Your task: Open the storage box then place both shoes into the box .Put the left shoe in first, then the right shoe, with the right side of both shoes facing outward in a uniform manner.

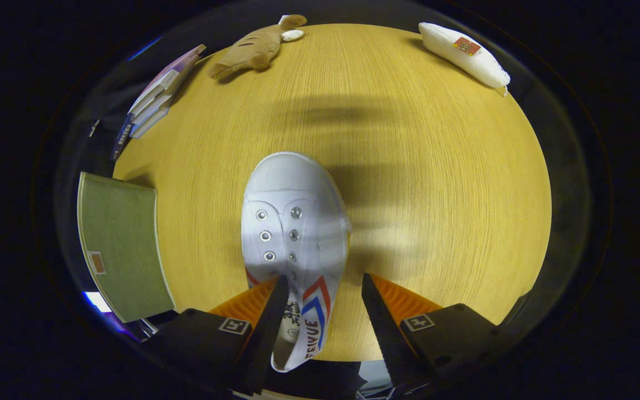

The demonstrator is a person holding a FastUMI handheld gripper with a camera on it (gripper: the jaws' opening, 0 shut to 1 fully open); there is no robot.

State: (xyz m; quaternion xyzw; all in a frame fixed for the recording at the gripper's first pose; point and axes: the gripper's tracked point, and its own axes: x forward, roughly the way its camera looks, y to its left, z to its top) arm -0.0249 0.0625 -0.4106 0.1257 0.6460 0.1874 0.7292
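Observation:
A white canvas shoe (289, 222) with red and blue stripes on its side lies on the round wooden table (436, 194), toe pointing away from me. My gripper (323, 280) is open at the shoe's heel end. The left finger (267, 311) reaches into the shoe's opening, and the striped side wall stands between the two fingers. The right finger (378, 311) is outside the shoe, with a strip of table showing between it and the wall. A green-topped storage box (120, 244) stands to the left of the shoe, its lid lying flat.
A brown plush toy (256, 50) lies at the table's far edge. Left of it is a stack of books (156, 97). A white pouch (464, 53) rests at the far right. Bare wood lies beyond and right of the shoe.

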